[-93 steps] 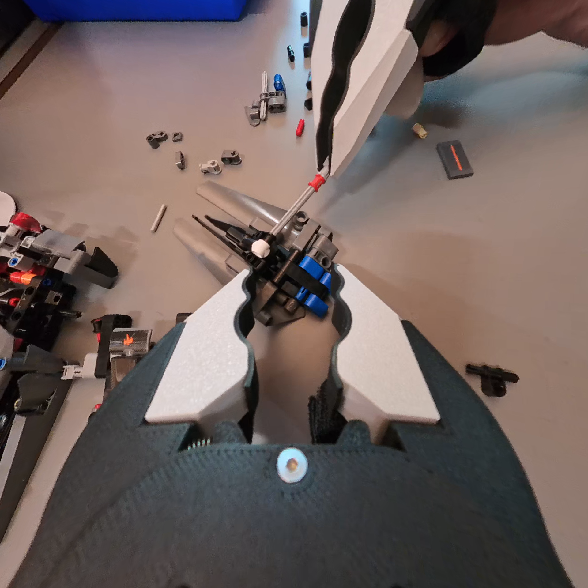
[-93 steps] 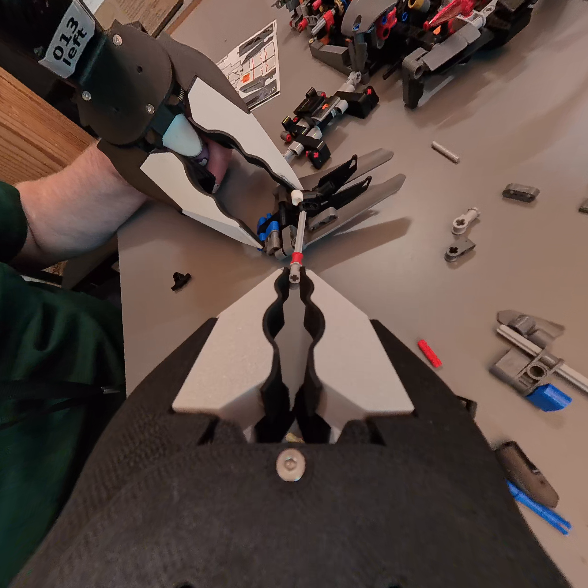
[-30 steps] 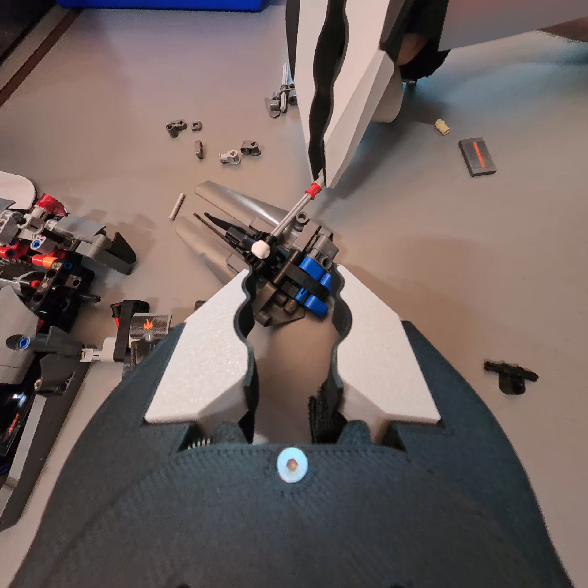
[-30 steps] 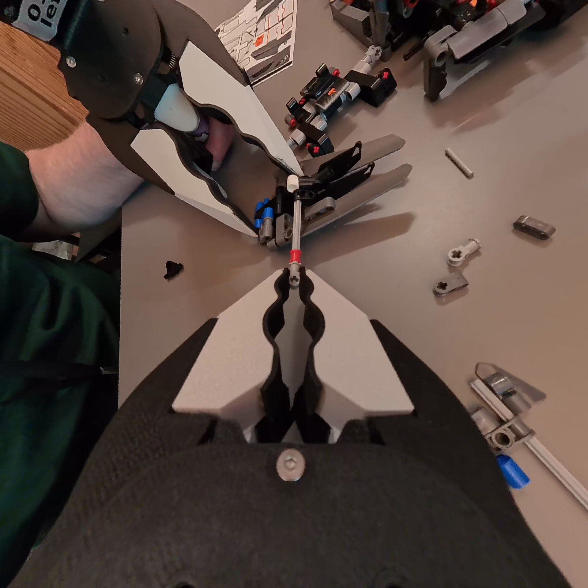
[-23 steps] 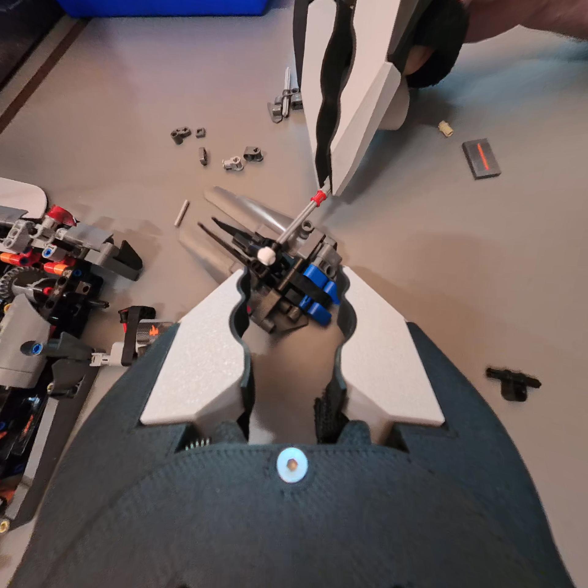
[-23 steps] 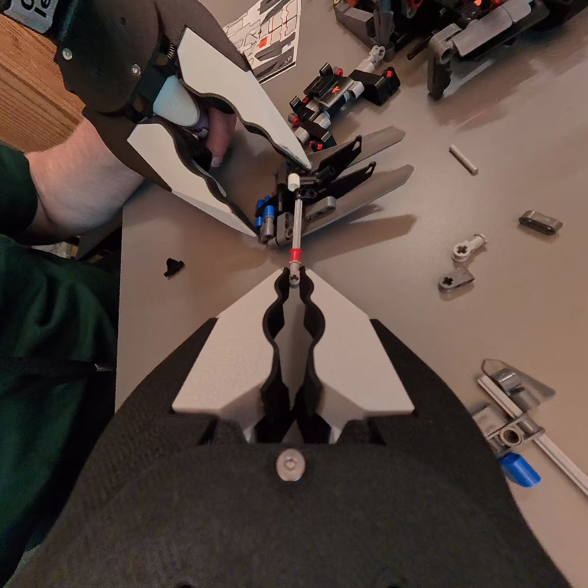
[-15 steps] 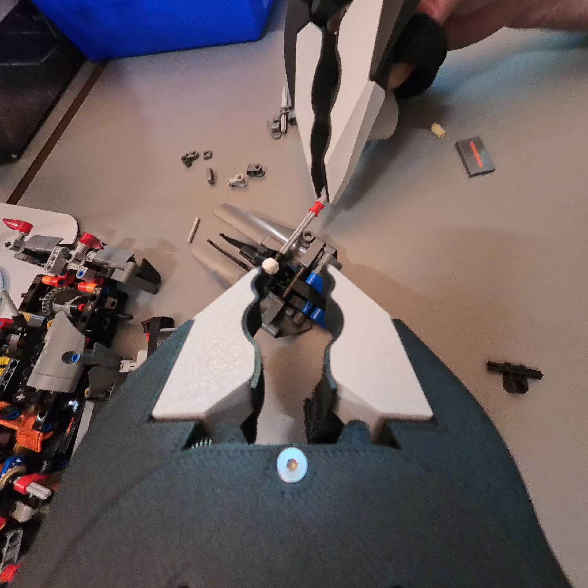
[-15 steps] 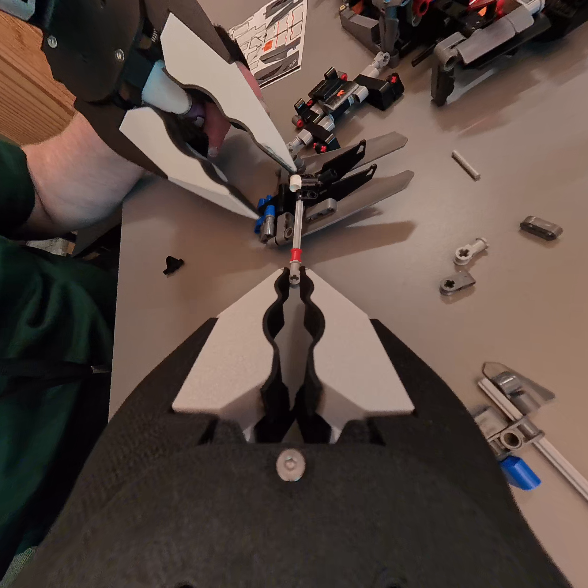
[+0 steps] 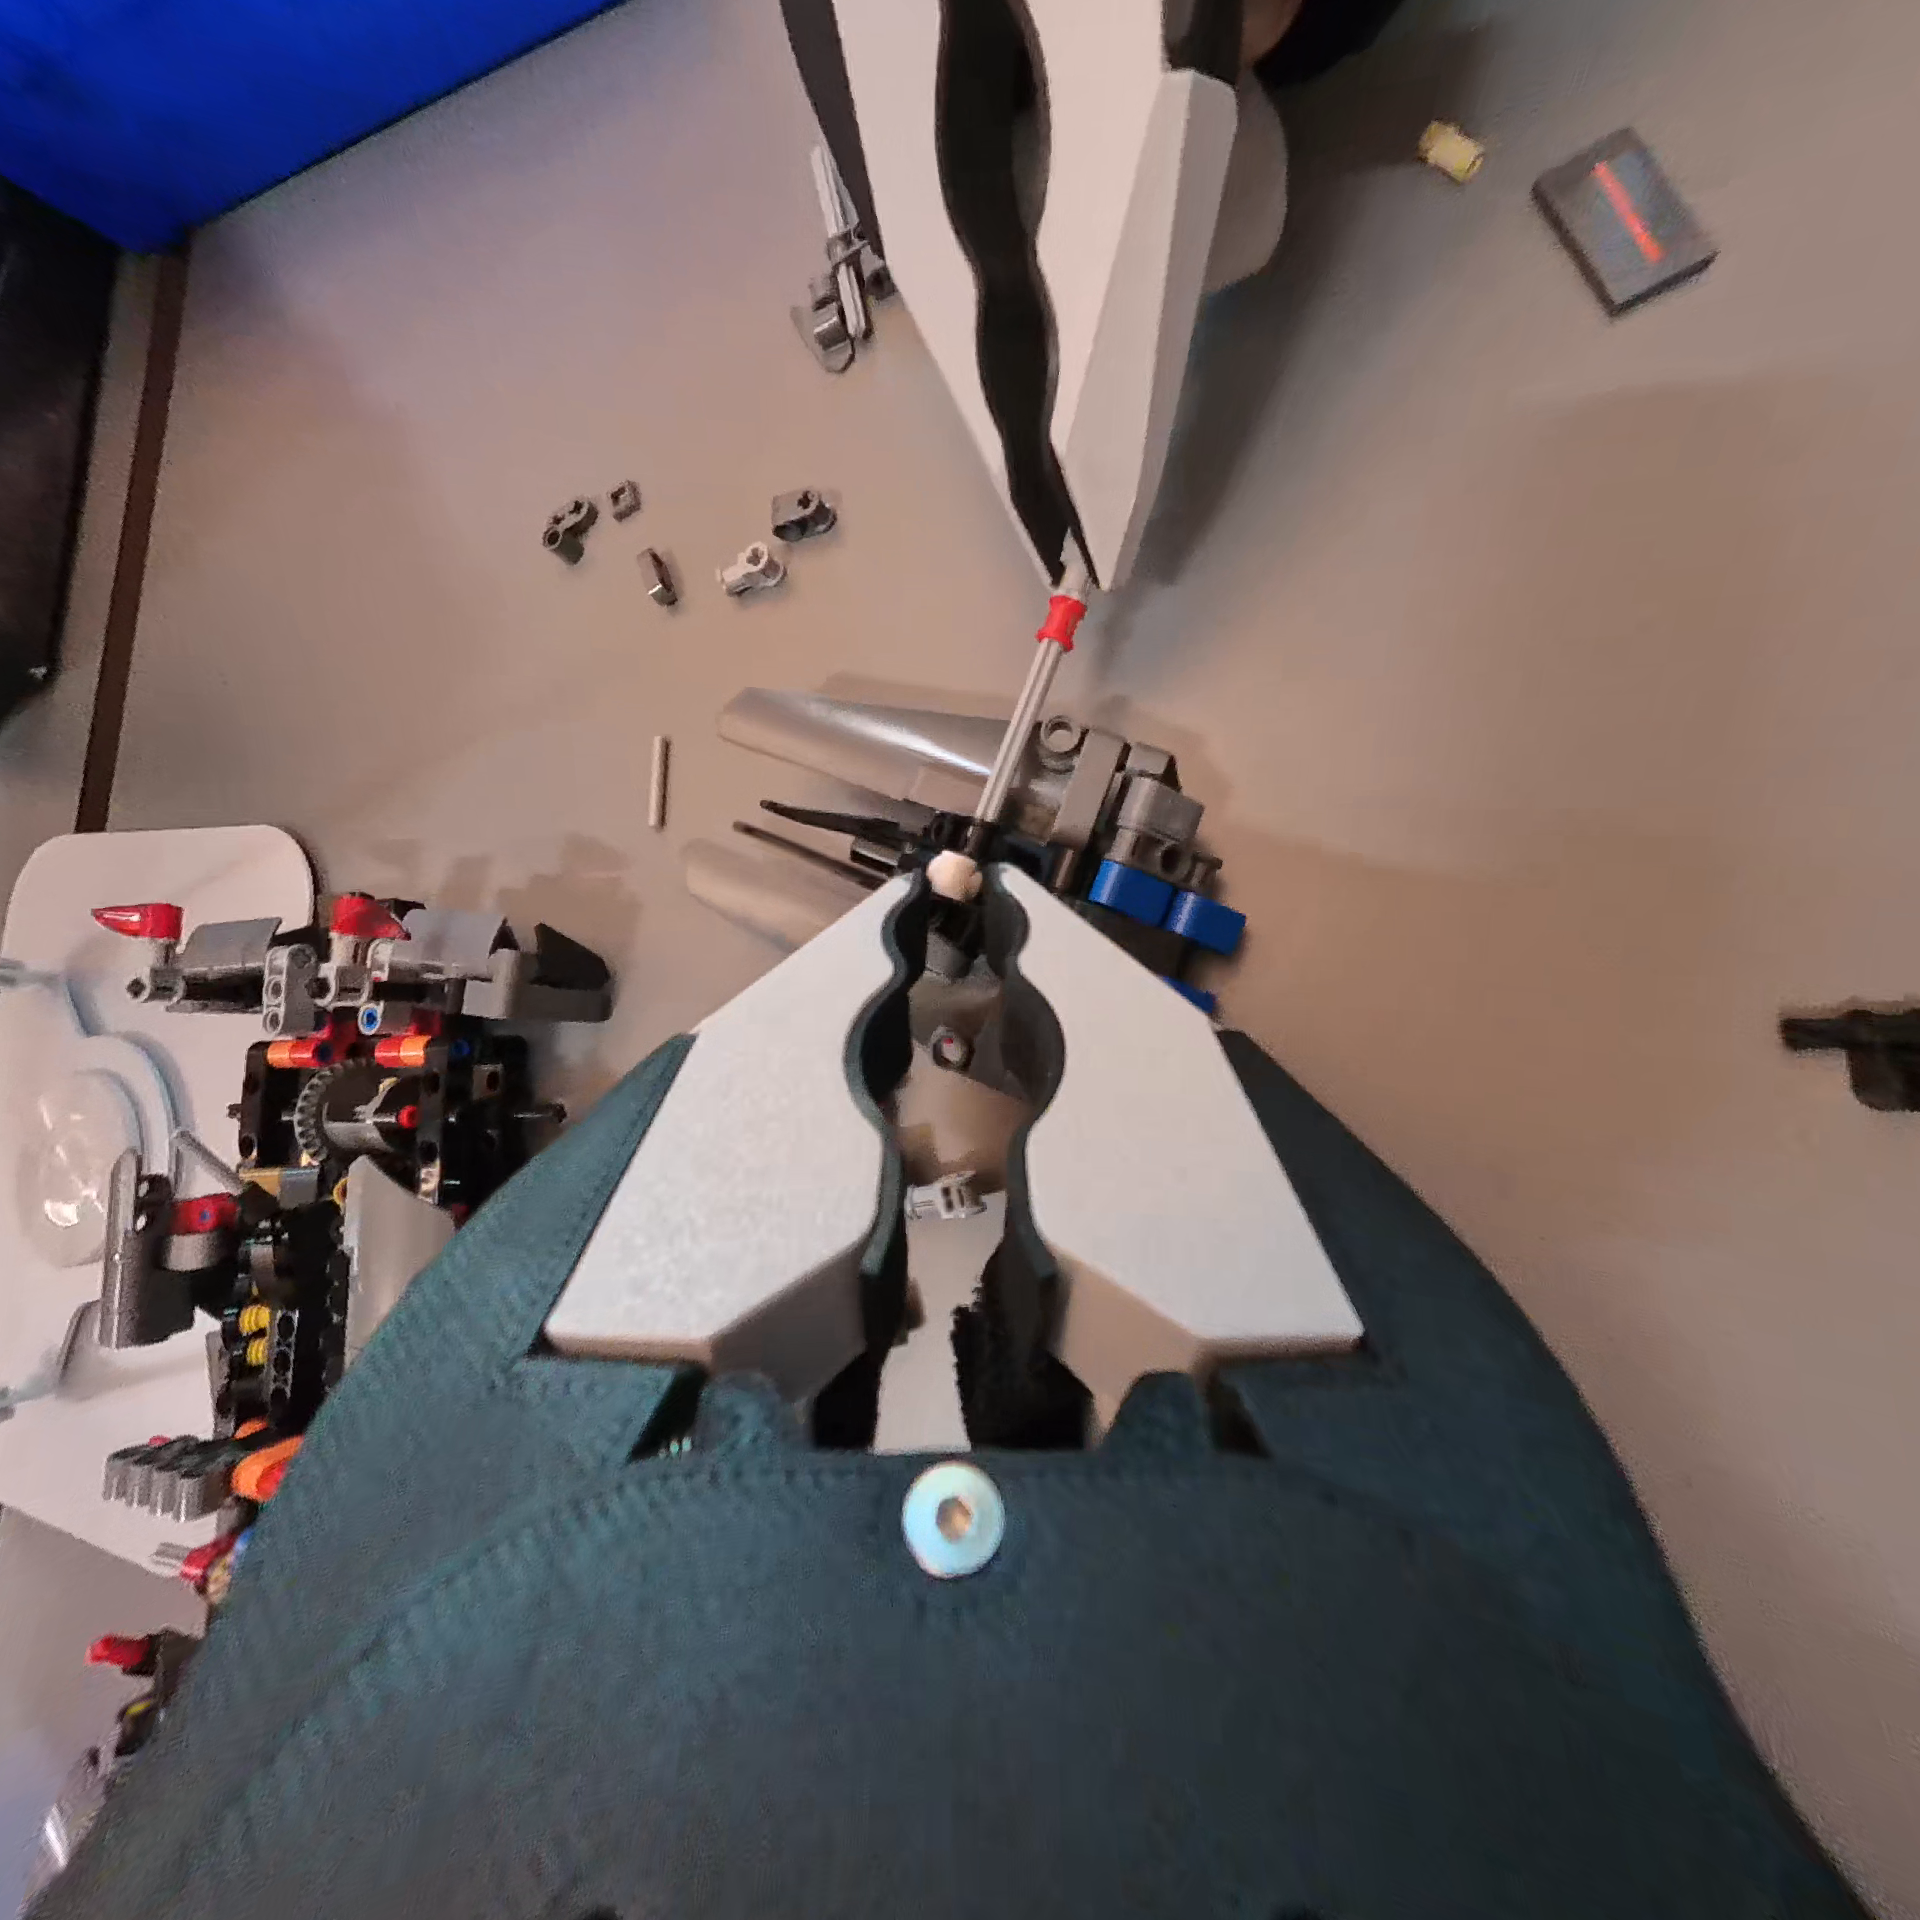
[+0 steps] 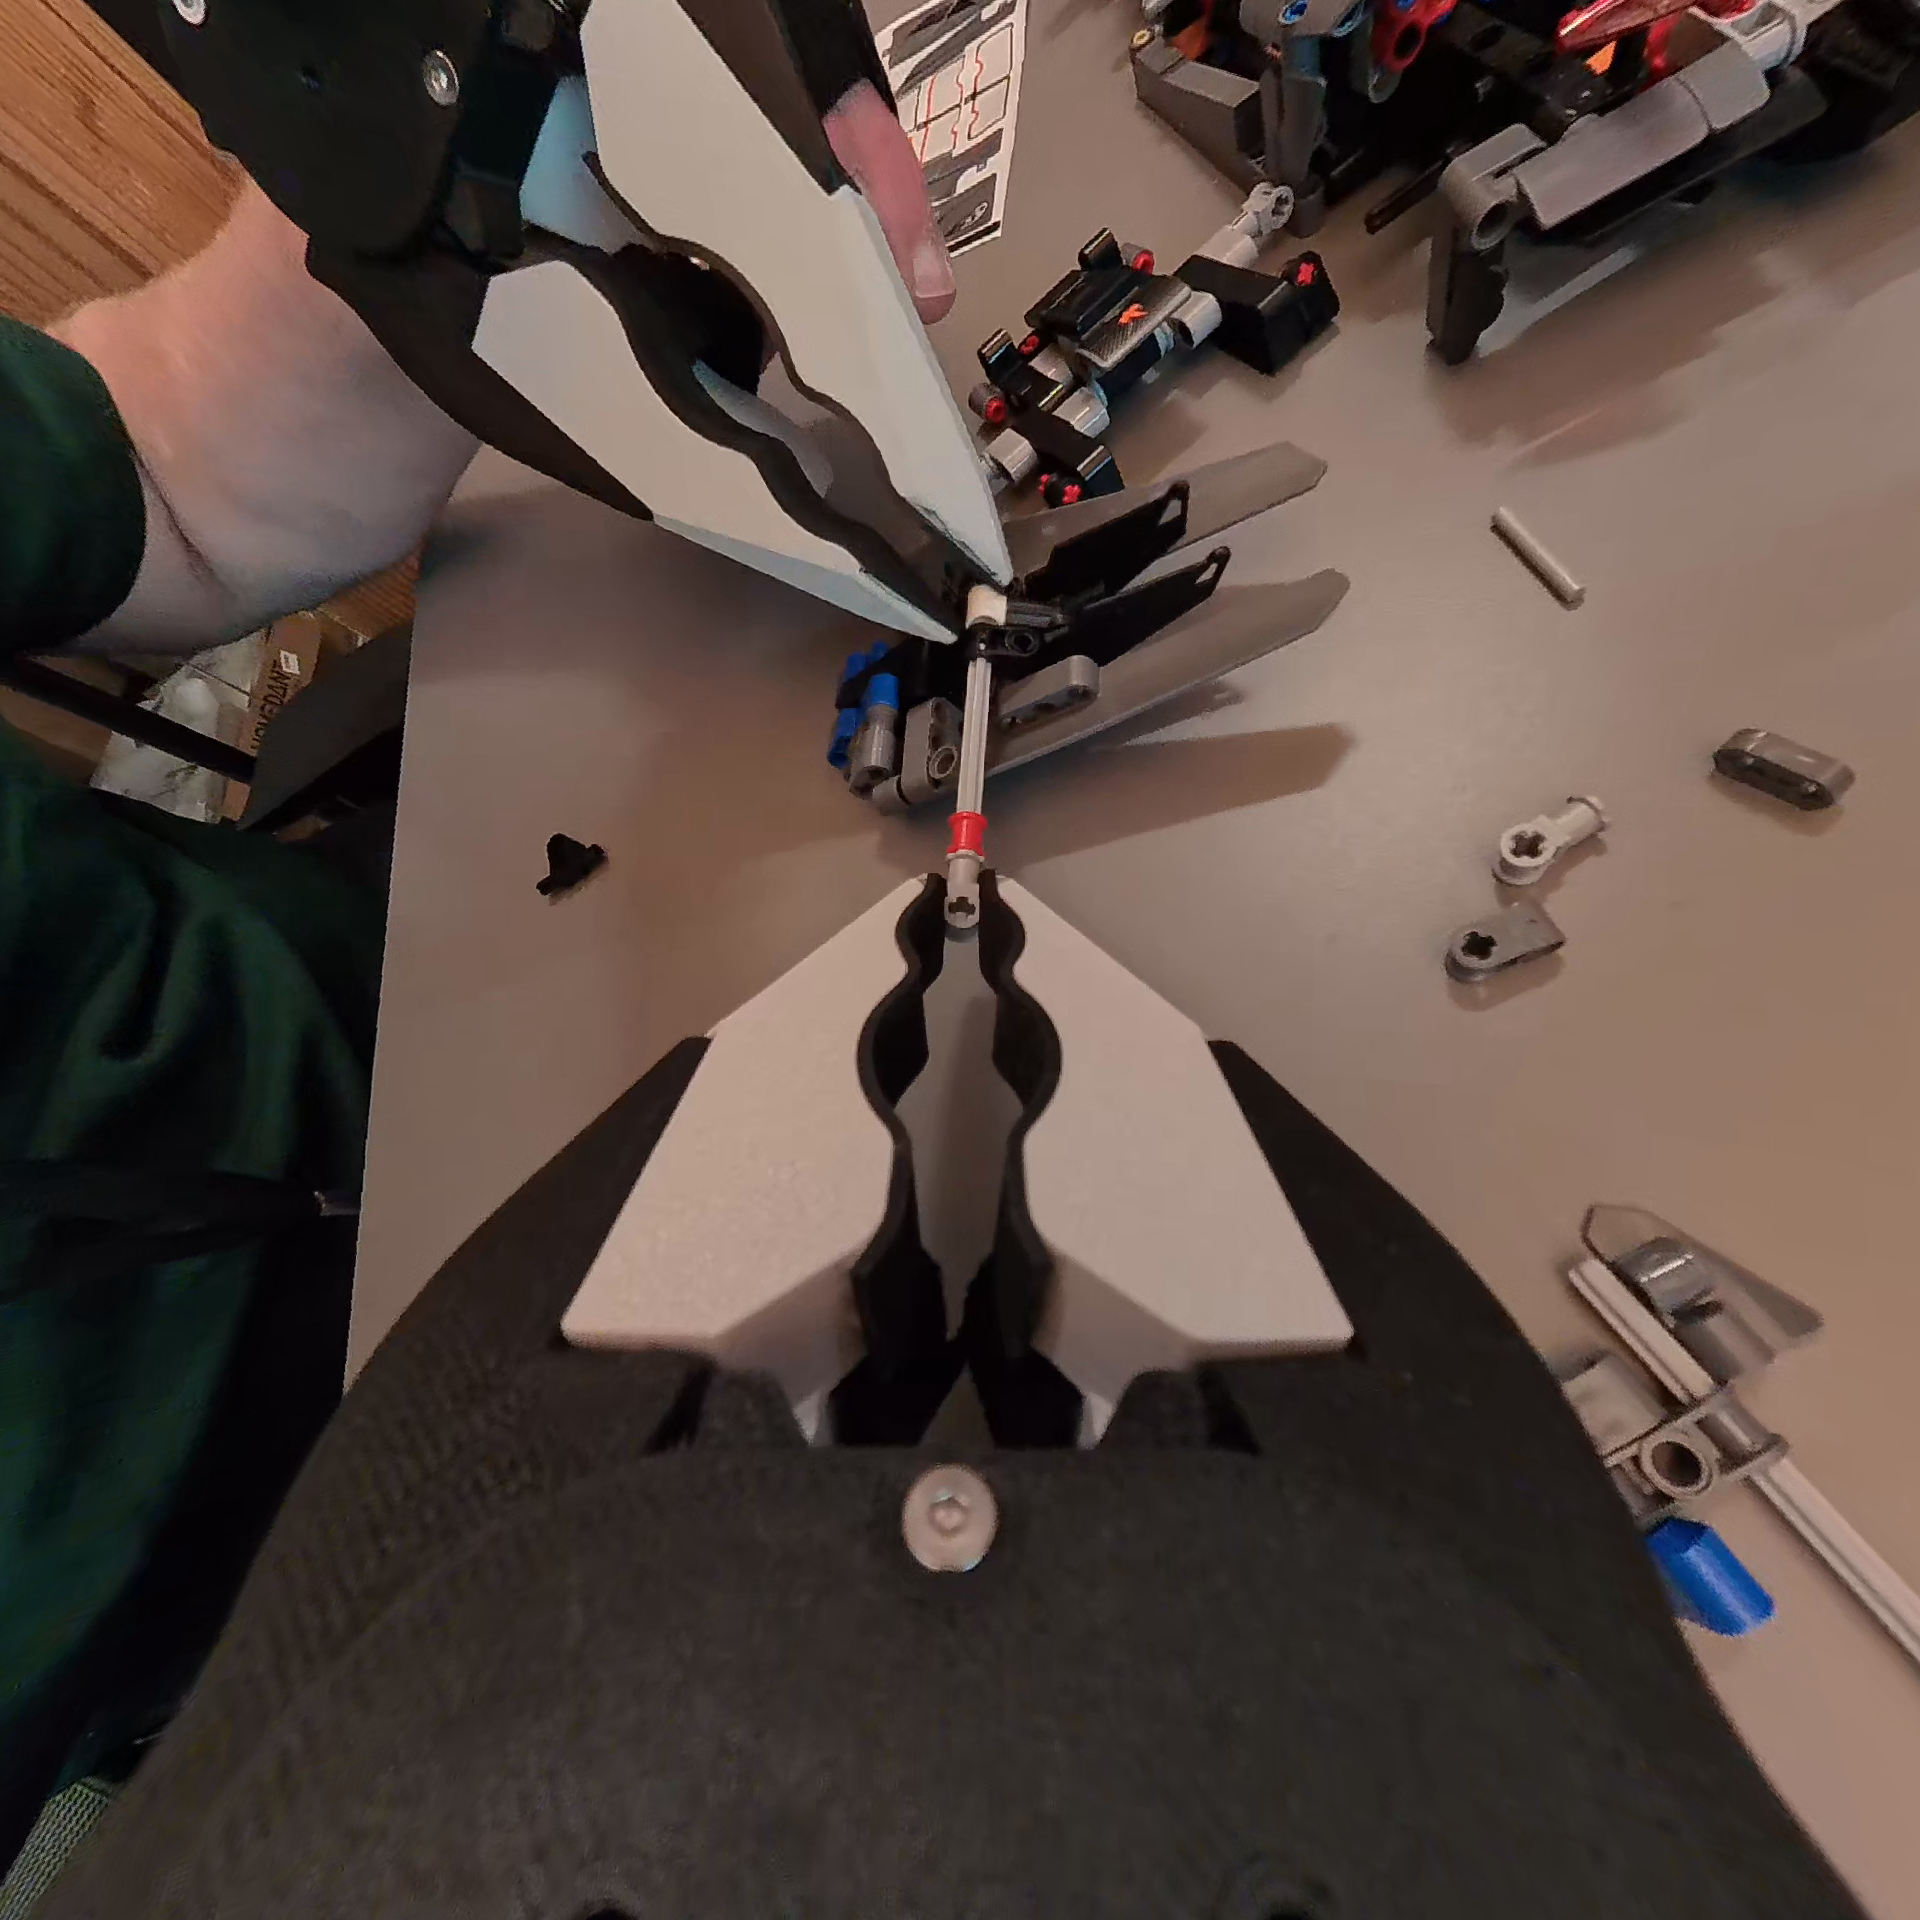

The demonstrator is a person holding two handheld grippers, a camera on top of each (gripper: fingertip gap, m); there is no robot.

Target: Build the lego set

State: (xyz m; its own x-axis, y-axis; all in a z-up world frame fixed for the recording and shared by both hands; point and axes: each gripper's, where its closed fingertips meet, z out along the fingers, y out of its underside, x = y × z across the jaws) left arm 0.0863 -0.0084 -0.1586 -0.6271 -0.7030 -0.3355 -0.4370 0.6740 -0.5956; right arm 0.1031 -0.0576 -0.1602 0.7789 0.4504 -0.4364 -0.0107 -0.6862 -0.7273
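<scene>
I see my right tongs [image 10: 962, 902] closed on the near end of a thin grey axle [image 10: 974, 727], just below its red collar [image 10: 965, 829]. The axle runs straight away from these tongs into a small lego wing assembly [image 10: 1049, 665] of black, grey and blue parts lying on the grey counter [image 10: 1351, 1091].

My left tongs [image 9: 954, 894] come in from the opposite side, their tips narrowed around the white bush [image 9: 954, 875] capping the axle's far end; I cannot tell whether they press on it or merely frame it. The assembly's blue pins [image 9: 1164, 902] stick out just beside the right tip of these tongs, and its long grey blades [image 9: 852, 732] fan out beyond the tips.

Loose grey connectors [image 10: 1527, 883] lie scattered on the counter, well apart from the assembly. A small black piece [image 10: 566, 860] sits near the counter's edge closest to the person's green sleeve [image 10: 156, 1039]. A larger, partly built model [image 9: 312, 1070] with red and orange parts stands off to one side.
</scene>
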